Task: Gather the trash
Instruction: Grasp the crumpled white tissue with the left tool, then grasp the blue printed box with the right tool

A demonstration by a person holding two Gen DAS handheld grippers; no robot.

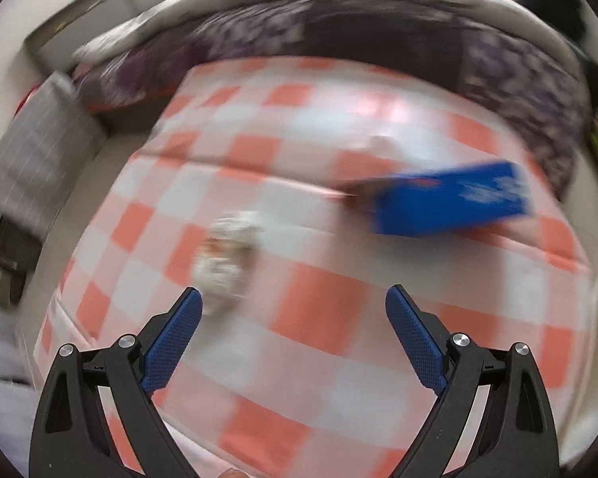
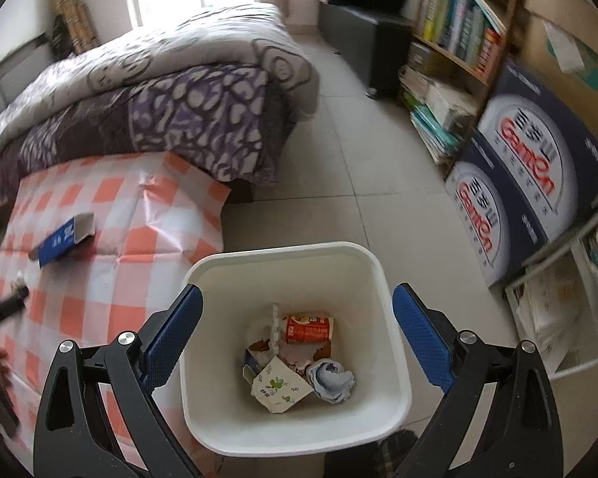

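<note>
In the blurred left wrist view, my left gripper (image 1: 294,298) is open and empty above a table with an orange-and-white checked cloth (image 1: 319,294). A crumpled whitish wrapper (image 1: 227,255) lies just ahead of its left finger. A blue carton (image 1: 450,199) lies on its side further right. In the right wrist view, my right gripper (image 2: 297,298) is open and empty above a white trash bin (image 2: 235,418) on the floor. The bin holds a red can (image 2: 309,328), a floral paper packet (image 2: 279,386), a crumpled bluish wad (image 2: 331,376) and other scraps. The blue carton (image 2: 63,239) shows on the cloth at left.
A bed with a purple patterned quilt (image 2: 171,107) stands behind the table. A bookshelf (image 2: 458,40) and stacked dark blue printed boxes (image 2: 526,167) line the right wall. The left gripper's tip (image 2: 4,304) shows at the left edge. Tiled floor (image 2: 358,159) lies between.
</note>
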